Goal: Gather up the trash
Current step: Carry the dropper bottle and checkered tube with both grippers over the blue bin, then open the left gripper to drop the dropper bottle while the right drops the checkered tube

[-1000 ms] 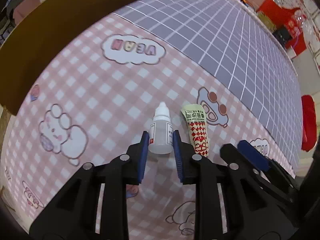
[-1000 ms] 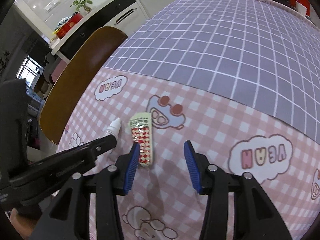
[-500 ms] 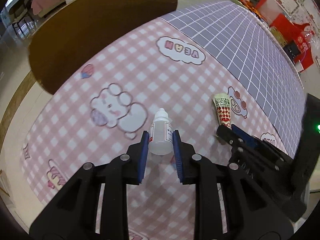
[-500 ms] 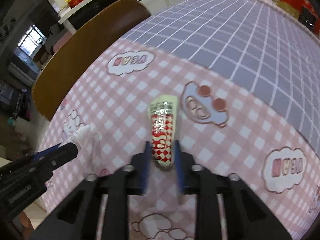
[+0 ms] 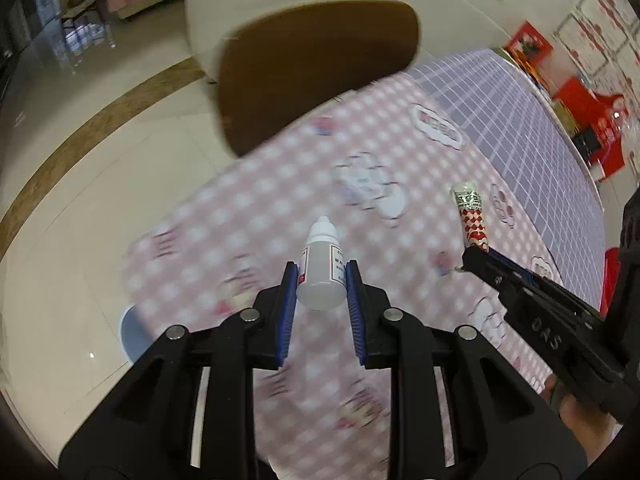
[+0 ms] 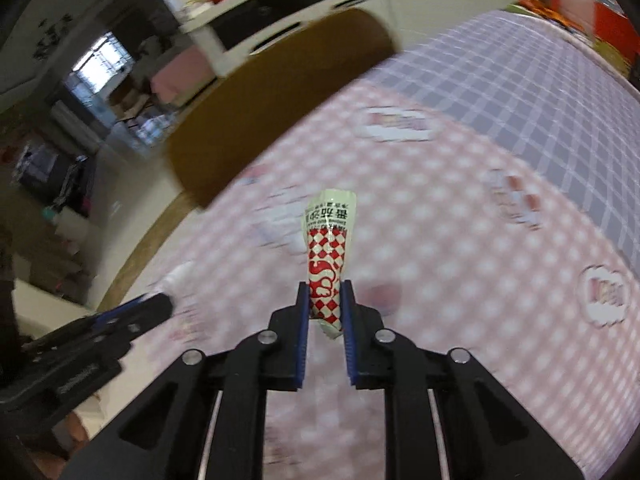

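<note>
Risk: dropper bottle (image 5: 321,270) could slip forward out of the pads, since only its base is pinched.
Risk: sauce packet (image 6: 328,260) is soft and may fold or slide.
Left gripper (image 5: 321,284): closed on bottle, cap pointing away.
Right gripper (image 6: 325,306): nearly shut, clamping packet's lower end.
Location: both items carried above checked tablecloth (image 6: 460,248).

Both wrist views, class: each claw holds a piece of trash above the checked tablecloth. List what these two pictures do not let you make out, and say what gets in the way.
- Small white plastic dropper bottle, left view: label print too small to read.
- Red-and-white checked sauce sachet, right view: lower end hidden between the right claw pads.
- Pink checked tablecloth, both views: cartoon prints smeared by motion blur.
- Trash bin: not in either view.
- Left claw, right view: tips blurred.
</note>
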Demonstrator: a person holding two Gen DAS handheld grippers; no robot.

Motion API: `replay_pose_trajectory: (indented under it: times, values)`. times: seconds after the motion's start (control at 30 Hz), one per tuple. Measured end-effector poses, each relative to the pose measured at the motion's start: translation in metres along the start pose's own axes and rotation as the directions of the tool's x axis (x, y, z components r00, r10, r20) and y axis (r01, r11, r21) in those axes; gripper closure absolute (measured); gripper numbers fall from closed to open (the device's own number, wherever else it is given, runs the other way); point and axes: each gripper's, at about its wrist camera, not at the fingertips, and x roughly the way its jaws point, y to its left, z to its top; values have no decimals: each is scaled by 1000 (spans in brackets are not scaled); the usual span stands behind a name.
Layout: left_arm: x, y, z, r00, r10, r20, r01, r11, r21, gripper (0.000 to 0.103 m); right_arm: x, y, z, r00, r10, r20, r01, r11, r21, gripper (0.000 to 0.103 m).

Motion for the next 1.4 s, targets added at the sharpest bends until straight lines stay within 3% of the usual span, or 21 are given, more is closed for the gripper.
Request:
replay_pose_trajectory:
  times: [0.33,0.6,0.9,1.17,1.2,1.23,1.27,1.4]
  values:
    - [-64,139,-50,996,84,26,-80,989,-121,79,19,174,-62,987,134,-89,-147,976,-161,88]
    - [-94,241,-99,990,144,-12,-143,963,-229,79,47,273,-119,961,175,-215,-224,948,-226,88]
    - [-99,312,-143,986,136,-93,-160,933,-324,79,63,339,-162,947,140,-289,-230,924,-305,88]
    - [-98,335,-148,991,79,-112,-116,917,-382,78,65,358,-173,948,114,-297,-215,918,-334,88]
    - [-97,336,-147,991,72,-113,-111,914,-390,76,65,360,-174,948,113,-297,-214,918,-334,88]
    - [-97,338,-147,992,55,-111,-96,909,-405,62,64,359,-174,949,112,-296,-212,918,-334,88]
    - [-97,340,-148,994,39,-100,-78,902,-424,41,64,360,-177,949,110,-295,-210,919,-333,88]
    - [-97,341,-149,994,41,-104,-83,896,-436,40,62,358,-173,950,107,-292,-206,920,-334,88]
